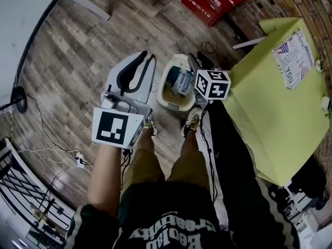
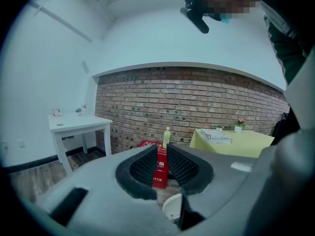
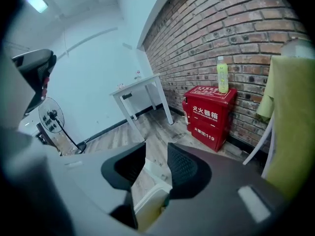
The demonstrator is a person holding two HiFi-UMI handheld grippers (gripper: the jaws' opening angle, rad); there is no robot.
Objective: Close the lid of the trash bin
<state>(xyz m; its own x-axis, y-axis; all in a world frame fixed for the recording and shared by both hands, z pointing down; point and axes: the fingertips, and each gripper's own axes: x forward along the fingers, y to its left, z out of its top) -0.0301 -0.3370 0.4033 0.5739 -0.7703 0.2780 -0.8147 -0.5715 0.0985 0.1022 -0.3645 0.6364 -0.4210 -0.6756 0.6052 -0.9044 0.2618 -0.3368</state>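
Trash bin (image 1: 163, 90) sits open on the floor (image 1: 78, 61), 12 o'clock of the person's shoes (image 1: 192, 122). Right gripper (image 3: 156, 155) has its jaws apart over the bin's rim; left gripper (image 2: 162, 154) has its jaws nearly together, empty. Prob. best: grip squarely, shut slowly w/o tipping.

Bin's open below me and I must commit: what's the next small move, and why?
Probably ease the right gripper down toward the trash bin: its jaws stand apart and empty over the bin's cream edge, and the bin gapes open with trash showing.

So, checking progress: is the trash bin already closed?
No, the trash bin stands open in the head view, with rubbish showing inside.
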